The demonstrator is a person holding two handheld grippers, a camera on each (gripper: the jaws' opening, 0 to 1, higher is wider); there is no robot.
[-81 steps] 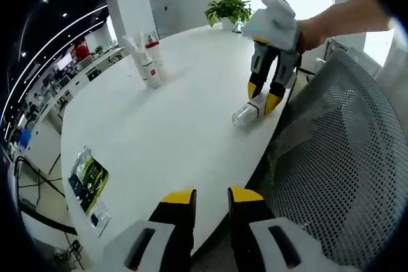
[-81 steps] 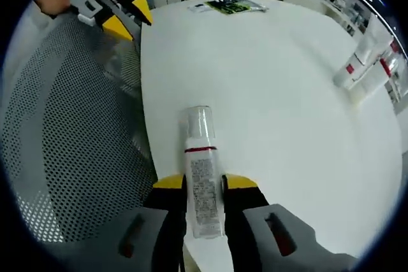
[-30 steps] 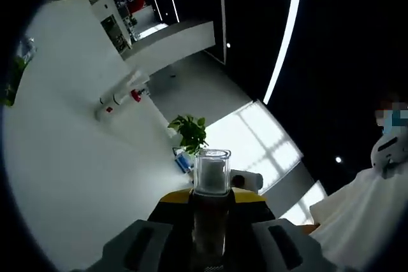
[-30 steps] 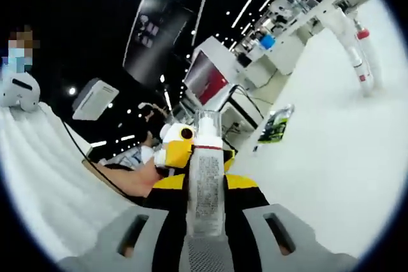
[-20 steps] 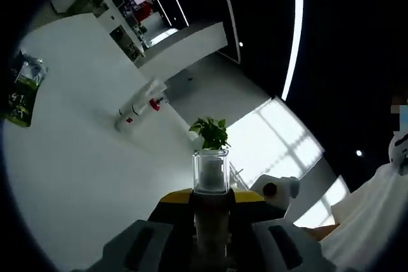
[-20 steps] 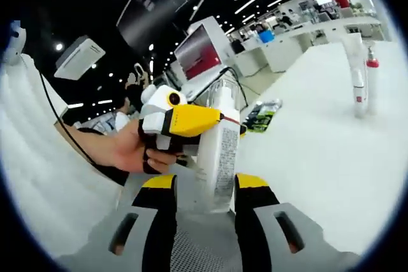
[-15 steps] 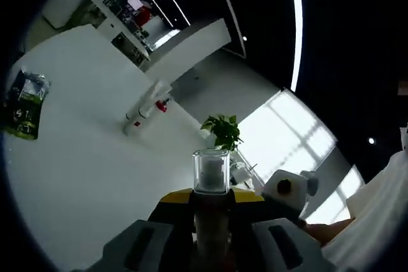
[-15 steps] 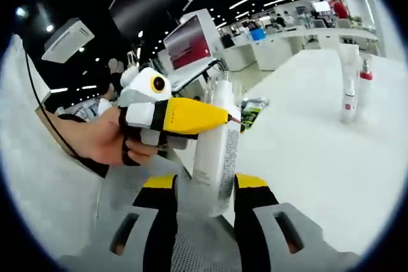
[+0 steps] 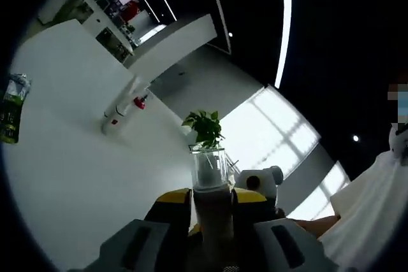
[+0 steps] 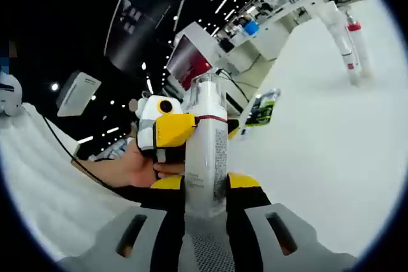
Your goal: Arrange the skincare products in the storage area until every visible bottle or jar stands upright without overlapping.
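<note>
Bottle (image 10: 205, 151) is now off the counter (image 10: 319, 157) and pinched by both tongs, left (image 9: 211, 193) and right (image 10: 205, 186), so standing it up comes next.

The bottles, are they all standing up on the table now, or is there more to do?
Not finished. Two tall bottles already stand upright, side by side, far across the white table. The clear-capped bottle is off the table, with both the right gripper and the left gripper shut on it. It has yet to be set down upright, apart from the others.
</note>
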